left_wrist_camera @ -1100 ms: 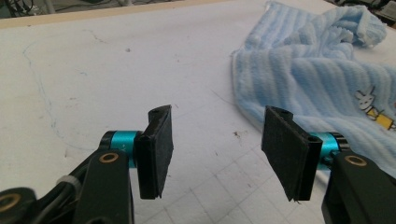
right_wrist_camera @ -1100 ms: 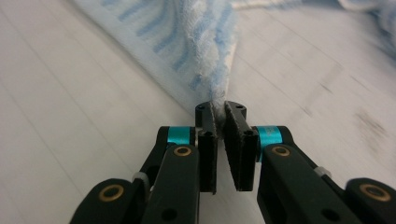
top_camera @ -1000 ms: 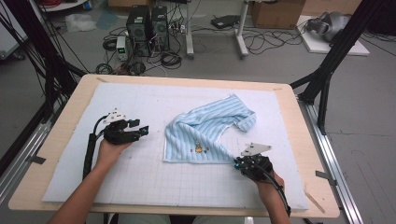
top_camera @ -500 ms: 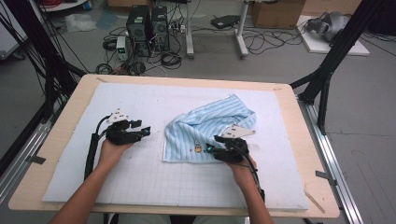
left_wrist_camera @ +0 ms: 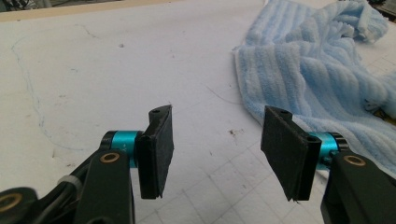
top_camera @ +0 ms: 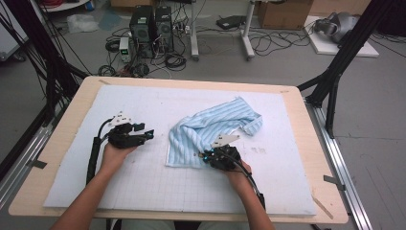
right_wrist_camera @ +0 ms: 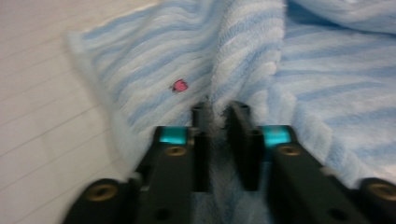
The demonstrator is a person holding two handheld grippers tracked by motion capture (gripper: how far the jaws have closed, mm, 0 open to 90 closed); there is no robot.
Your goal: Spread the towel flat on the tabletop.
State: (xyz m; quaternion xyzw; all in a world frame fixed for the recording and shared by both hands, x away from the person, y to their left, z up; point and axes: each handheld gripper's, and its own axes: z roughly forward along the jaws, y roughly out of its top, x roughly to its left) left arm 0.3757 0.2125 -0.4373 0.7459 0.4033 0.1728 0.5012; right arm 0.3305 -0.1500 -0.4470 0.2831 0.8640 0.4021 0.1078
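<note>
The right gripper (top_camera: 207, 156) has just been closing and now pinches a fold of the blue striped towel (top_camera: 210, 129), having moved in from the table's (top_camera: 306, 143) right edge since 1 second ago. The left gripper (top_camera: 146, 136) stays put, jaws apart and holding nothing, left of the towel.

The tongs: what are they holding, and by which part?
The right tongs pinch a raised fold of the striped towel near its edge; the left tongs hold nothing.

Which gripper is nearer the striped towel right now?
The right. The right gripper is on the towel, its jaws pinched on a fold near the front edge. The left gripper sits open on the mat beside the towel's edge, not touching it.
</note>
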